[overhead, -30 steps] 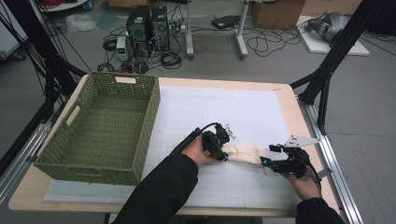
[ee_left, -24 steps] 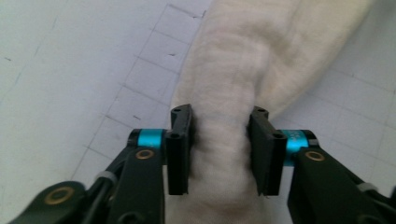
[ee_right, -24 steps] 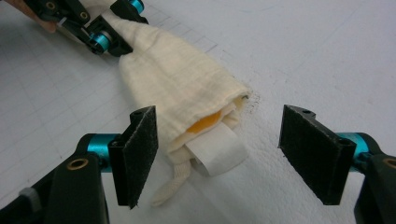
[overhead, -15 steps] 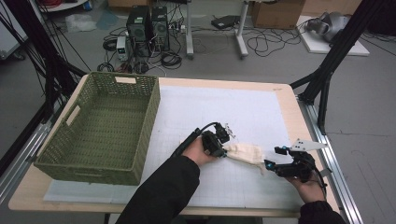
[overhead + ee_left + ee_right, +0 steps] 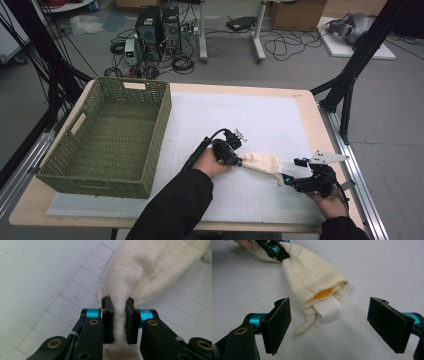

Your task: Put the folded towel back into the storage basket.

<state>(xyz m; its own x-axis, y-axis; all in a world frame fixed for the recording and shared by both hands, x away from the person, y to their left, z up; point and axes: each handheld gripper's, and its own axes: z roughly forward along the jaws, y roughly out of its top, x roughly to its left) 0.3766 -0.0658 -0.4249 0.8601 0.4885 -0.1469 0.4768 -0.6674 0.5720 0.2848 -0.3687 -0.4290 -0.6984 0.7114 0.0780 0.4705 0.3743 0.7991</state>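
A: Item one, nearest the person?

B: Right gripper [image 5: 289, 181], at the near right of the table [image 5: 305, 107]. Its jaws have just been opening; they stand wide and released, pads clear of everything. The mouth of the cloth pouch lies between and just beyond them, untouched.

A: Item two?

B: Cloth pouch [image 5: 312, 275], cream, lying on the white gridded mat [image 5: 260, 120] between the two grippers, right of the table's middle. Its open mouth faces the right gripper. A white roll [image 5: 329, 308] sticks out of the mouth onto the mat, with something orange [image 5: 324, 293] above it inside. A drawstring end [image 5: 305, 325] trails from the mouth onto the mat.

A: Item three?

B: Left gripper [image 5: 117, 307], just left of the pouch. Its jaws have just been closing; they are clenched on the pouch's far closed end, cloth bunched between the pads.

A: Item four?

B: Green woven basket [image 5: 107, 135], on the left half of the table, well apart from the pouch.

A: Beyond the table?

B: Computer towers [image 5: 160, 25] and cables on the floor at the far side.
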